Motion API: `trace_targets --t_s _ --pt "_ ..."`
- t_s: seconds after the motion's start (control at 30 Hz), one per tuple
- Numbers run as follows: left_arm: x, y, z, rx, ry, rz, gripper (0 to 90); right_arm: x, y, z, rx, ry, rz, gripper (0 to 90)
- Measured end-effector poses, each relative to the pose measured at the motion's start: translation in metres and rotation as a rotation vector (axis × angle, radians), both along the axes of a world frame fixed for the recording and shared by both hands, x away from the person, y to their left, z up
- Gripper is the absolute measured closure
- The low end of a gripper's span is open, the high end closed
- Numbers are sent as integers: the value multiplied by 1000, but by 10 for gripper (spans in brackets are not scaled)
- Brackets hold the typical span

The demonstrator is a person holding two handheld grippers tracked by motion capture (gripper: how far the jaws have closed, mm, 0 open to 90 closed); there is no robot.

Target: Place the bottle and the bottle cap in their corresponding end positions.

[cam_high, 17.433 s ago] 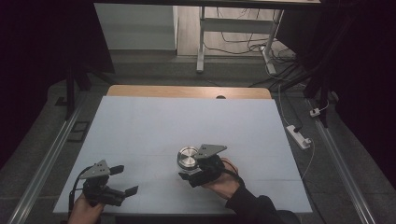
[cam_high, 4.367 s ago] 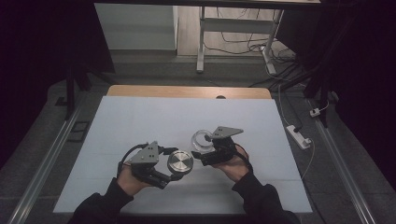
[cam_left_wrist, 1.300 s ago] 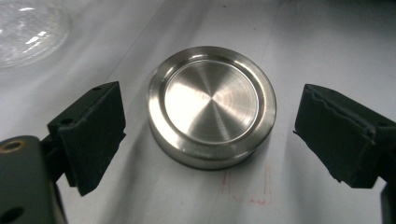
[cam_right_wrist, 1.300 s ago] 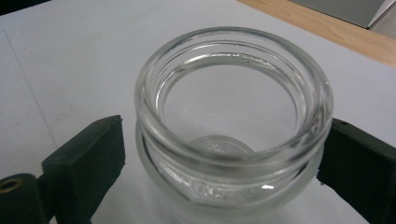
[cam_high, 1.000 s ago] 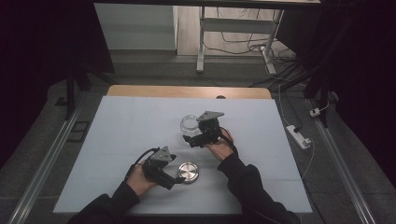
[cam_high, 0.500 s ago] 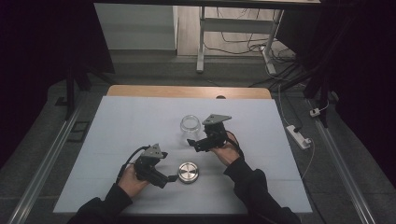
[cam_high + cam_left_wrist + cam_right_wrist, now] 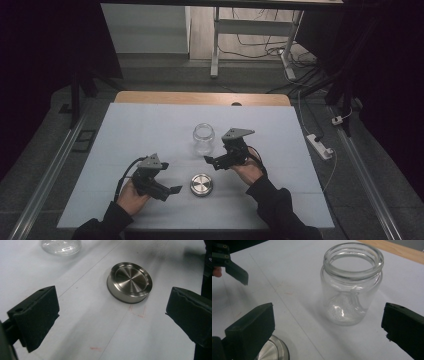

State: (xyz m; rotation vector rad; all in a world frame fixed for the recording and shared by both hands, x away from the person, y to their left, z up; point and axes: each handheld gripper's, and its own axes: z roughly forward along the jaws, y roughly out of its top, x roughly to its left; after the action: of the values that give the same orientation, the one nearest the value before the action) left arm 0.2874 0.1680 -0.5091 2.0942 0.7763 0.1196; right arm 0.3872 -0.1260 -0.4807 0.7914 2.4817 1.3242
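A clear glass jar [image 7: 203,138] stands upright and lidless on the white table top [image 7: 150,130]. Its round steel lid [image 7: 201,184] lies flat nearer the person. My left gripper [image 7: 170,178] sits just left of the lid; in the left gripper view the lid [image 7: 130,282] lies ahead of the wide jaws, untouched. This left gripper [image 7: 111,300] is open; its jaws have just been opening and nothing is between them. My right gripper [image 7: 217,155] is open beside the jar, to its near right. The jar [image 7: 352,282] stands free ahead of the right gripper [image 7: 327,315].
A wooden strip [image 7: 200,98] borders the table's far edge. Dark floor with rails flanks both sides, and a white power strip [image 7: 320,145] lies on the floor to the right. The other gripper's jaw [image 7: 234,267] shows at the upper left of the right gripper view.
The left gripper has drawn back leftward from the lid. The right gripper has pulled away from the jar toward the near right. Jar and lid stay put.
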Motion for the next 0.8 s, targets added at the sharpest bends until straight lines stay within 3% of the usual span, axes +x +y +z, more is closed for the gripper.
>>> trace_targets --t_s 0.43,0.8 --pt "-14 18 4 12 6 55 0 -22 -19 0 9 22 1 0" --pt "-29 35 6 2 20 89 0 -47 -50 4 11 -1 -36 0"
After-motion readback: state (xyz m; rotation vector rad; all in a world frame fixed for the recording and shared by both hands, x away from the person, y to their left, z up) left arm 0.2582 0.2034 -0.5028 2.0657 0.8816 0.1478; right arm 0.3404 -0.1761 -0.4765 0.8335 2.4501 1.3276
